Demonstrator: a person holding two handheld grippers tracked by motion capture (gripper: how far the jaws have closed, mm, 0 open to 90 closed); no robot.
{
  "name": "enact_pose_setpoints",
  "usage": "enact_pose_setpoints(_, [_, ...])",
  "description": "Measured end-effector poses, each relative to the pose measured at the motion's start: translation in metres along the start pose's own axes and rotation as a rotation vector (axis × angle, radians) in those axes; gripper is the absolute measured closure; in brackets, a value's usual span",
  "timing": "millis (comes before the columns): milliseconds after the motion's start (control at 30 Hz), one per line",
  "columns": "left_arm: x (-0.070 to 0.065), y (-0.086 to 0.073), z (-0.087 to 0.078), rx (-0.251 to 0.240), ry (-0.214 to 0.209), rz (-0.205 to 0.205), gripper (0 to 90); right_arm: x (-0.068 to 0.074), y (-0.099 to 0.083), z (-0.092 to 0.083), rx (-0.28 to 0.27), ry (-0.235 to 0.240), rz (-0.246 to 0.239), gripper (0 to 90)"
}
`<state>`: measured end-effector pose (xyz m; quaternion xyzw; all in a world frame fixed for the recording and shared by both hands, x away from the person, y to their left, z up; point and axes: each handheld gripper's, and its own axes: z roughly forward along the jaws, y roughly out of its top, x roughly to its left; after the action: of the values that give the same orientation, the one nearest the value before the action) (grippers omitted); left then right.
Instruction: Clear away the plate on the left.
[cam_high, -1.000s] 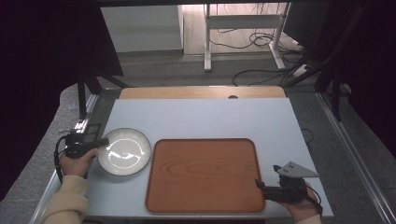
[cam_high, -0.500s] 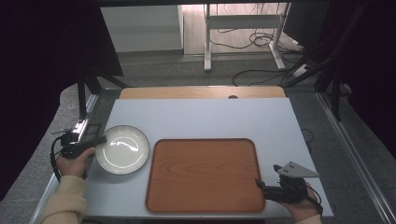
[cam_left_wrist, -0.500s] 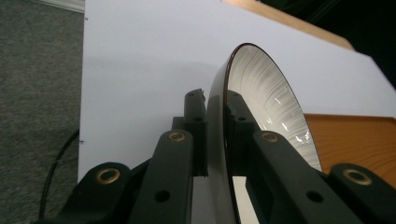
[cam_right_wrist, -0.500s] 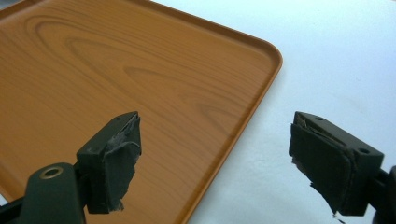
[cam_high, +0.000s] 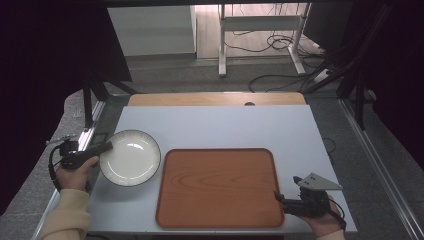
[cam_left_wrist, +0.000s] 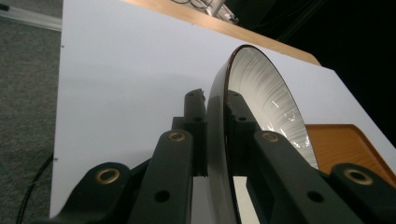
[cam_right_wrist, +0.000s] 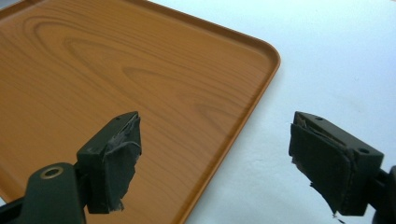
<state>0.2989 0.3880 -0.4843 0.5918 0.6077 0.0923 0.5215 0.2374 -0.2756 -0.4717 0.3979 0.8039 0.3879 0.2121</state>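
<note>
Grey carpet floor (cam_high: 165, 75); cables (cam_high: 272, 47); dark curtains (cam_high: 45, 65).

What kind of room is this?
Probably a lab or workshop for recording tasks: a white table with a plate and tray, dark curtains, and cables on the floor.

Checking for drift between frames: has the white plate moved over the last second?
Yes. The white plate, clamped at its rim by the left gripper, has shifted slightly away from the person, judged against the wooden tray.
</note>
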Motion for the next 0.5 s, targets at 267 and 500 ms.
enact_pose_setpoints(267, [-0.008, 0.003, -0.005, -0.025, -0.037, 0.005, 82.2, 0.000, 0.000, 0.000, 0.003, -0.001, 0.002, 17.7])
enact_pose_setpoints(500, [-0.017, 0.005, -0.008, -0.042, -0.062, 0.019, 82.2, -0.001, 0.000, 0.000, 0.004, -0.001, 0.003, 17.7])
